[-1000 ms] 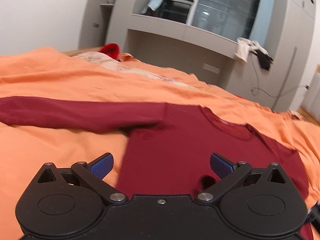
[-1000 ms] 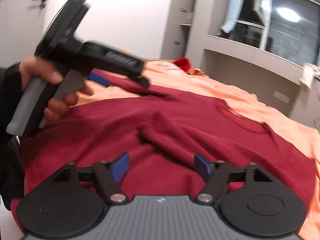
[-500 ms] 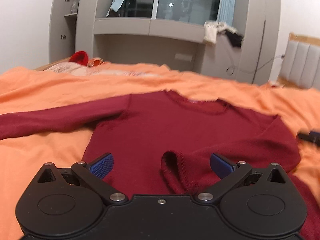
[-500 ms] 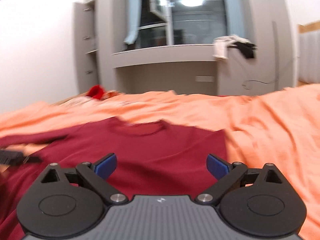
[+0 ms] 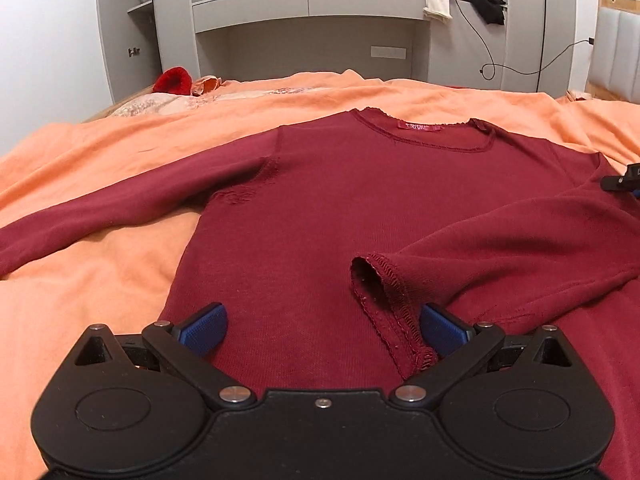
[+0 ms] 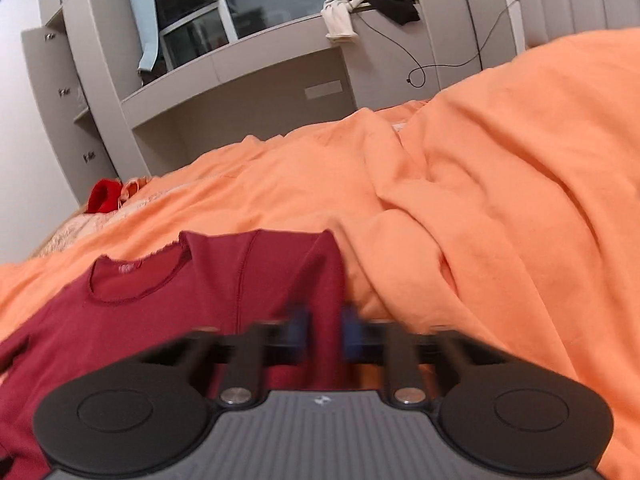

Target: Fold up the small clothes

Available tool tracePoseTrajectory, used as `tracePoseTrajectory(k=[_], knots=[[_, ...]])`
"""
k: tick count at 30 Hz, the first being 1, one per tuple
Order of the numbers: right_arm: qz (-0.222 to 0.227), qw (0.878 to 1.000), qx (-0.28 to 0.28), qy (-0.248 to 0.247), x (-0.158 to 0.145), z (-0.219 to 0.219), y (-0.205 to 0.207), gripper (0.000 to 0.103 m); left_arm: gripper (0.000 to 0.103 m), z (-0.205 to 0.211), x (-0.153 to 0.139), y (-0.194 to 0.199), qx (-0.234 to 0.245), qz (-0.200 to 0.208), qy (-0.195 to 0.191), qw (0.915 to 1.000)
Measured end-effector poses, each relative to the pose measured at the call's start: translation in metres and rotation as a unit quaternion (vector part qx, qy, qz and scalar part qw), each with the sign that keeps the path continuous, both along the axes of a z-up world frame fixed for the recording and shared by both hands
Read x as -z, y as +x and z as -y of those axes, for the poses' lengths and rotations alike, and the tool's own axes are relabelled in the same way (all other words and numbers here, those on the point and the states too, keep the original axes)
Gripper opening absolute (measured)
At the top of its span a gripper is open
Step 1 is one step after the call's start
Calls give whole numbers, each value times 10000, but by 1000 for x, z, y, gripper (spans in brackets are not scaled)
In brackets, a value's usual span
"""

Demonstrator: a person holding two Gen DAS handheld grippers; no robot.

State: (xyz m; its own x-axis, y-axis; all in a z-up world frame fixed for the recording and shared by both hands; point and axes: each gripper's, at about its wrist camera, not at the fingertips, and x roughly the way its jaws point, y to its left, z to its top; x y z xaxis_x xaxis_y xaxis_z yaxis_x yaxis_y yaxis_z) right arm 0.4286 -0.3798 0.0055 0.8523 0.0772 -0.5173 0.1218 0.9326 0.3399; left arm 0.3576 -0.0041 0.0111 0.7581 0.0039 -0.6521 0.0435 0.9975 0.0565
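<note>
Maroon long-sleeved top (image 5: 340, 208) is lying flat on the orange bedspread (image 5: 100, 280), one sleeve cuff (image 5: 384, 280) folded inward between the left gripper (image 5: 322, 324)'s released jaws. Right gripper (image 6: 322, 330) is pinching, blurred, the shoulder edge between its jaws; next, probably folding that side inward.

I could read almost nothing; the only lettering I found sat on the small red label (image 5: 418, 126) sewn inside the neckline of the dark red sweater (image 5: 340, 216), pale marks too small for me to make out; from my right wrist view the same label (image 6: 127, 269) was a blur of light specks; my right gripper's grey body carried a small pale emblem (image 6: 322, 400) near its front edge, a mark rather than legible letters.
</note>
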Motion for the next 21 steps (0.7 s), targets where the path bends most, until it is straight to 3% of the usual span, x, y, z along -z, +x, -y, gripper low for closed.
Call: tracePoseTrajectory(k=[3,7,11,15,19,21], knots=[[364,9982,309,374,-1,17,-10,8,103,1,1,-1,6,-3,1,10000],[173,9988,370,270,8,18,-12,9,103,2,2,-2,21,12,57,10000],[150,9997,175,101,0,16,-22,23,103,3,2,-2,14,-1,56,10000],[29,9965,-219,-810,-16,2,-52,46,103,3,1,-2,15,-4,45,10000],[-43,9826,-729,-1710,-24,-13,-87,53,103,4,1,-2,20,2,68,10000],[-96,9679,-1032,-2291,-21,-26,-103,56,103,4,1,-3,30,10,90,10000]])
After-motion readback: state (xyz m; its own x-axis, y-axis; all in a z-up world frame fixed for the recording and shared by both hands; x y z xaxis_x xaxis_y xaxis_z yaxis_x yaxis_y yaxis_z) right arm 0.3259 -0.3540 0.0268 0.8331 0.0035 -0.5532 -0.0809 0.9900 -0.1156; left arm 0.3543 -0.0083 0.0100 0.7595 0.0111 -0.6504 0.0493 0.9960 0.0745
